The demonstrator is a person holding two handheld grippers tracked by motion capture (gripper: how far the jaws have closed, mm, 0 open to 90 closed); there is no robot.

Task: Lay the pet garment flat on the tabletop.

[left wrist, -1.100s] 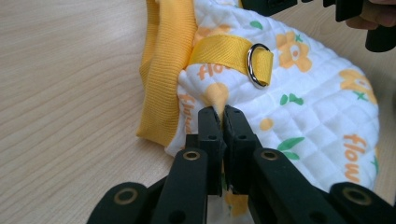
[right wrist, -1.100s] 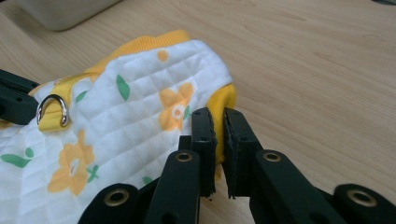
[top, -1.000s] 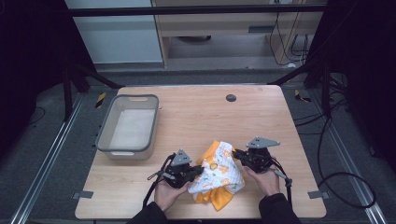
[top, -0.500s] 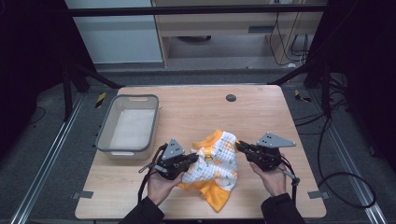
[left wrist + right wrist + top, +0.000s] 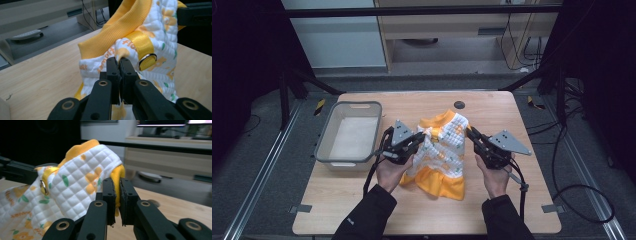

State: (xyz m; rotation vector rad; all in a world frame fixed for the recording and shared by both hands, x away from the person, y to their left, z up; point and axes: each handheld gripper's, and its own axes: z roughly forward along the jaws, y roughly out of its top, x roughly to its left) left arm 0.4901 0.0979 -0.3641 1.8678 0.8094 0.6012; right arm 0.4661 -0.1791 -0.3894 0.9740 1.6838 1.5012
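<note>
Claws grip the quilted garment (image 5: 441, 150) from both sides: left claw (image 5: 419, 138) and right claw (image 5: 472, 134) each pinch its fabric, lower hem resting on the counter (image 5: 512, 110).

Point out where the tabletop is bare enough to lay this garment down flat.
Free: the far strip around the dark hole, the right side beyond the right gripper, and the near-left corner below the grey bin. Crowded: the middle, where the left gripper and right gripper hold the quilted garment up.

Quilted yellow-white garment (image 5: 443, 150) hangs spread above table.
</note>
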